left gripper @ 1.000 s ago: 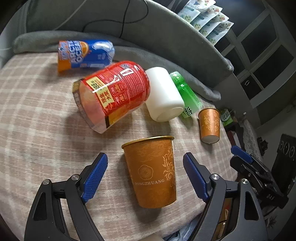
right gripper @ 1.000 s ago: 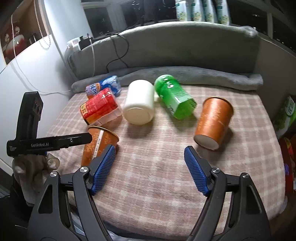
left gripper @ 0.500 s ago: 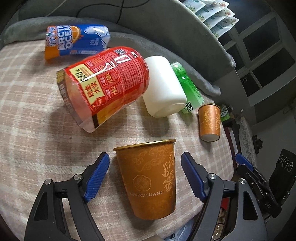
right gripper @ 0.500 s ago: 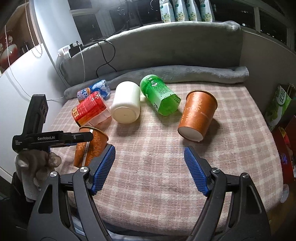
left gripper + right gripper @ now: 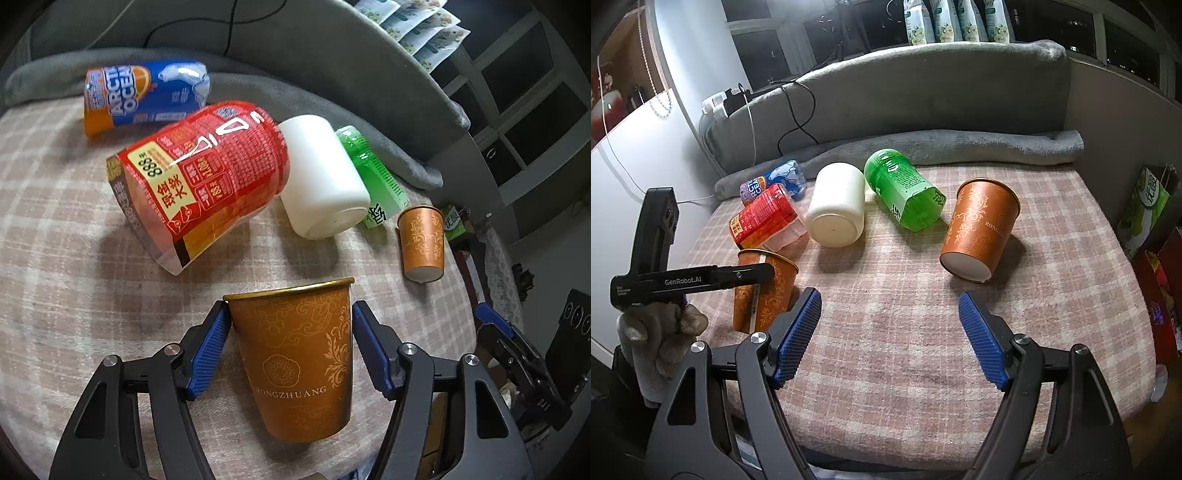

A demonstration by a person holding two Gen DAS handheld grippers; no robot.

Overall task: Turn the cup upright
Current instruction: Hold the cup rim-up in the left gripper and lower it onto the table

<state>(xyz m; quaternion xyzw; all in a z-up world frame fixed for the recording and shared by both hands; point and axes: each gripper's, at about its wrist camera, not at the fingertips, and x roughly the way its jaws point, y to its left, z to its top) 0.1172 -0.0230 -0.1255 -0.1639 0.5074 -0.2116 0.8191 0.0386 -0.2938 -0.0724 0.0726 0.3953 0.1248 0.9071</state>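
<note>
Two orange paper cups with gold patterns are on the checked cloth. The near one stands between the blue pads of my left gripper, rim pointing away from the camera; both pads touch its sides. In the right wrist view it sits at the left, rim up, under the left gripper's arm. The second orange cup lies on its side at the right, base toward the camera; it also shows in the left wrist view. My right gripper is open and empty, low over the cloth in front of it.
A red cup, a white cup, a green cup and a blue-orange cup lie on their sides behind. A grey rolled blanket borders the back. The cloth's right edge drops to bags.
My left gripper moved forward around the near orange cup and its pads closed in onto its sides. My right gripper drew back a little; the lying cup stayed put.
</note>
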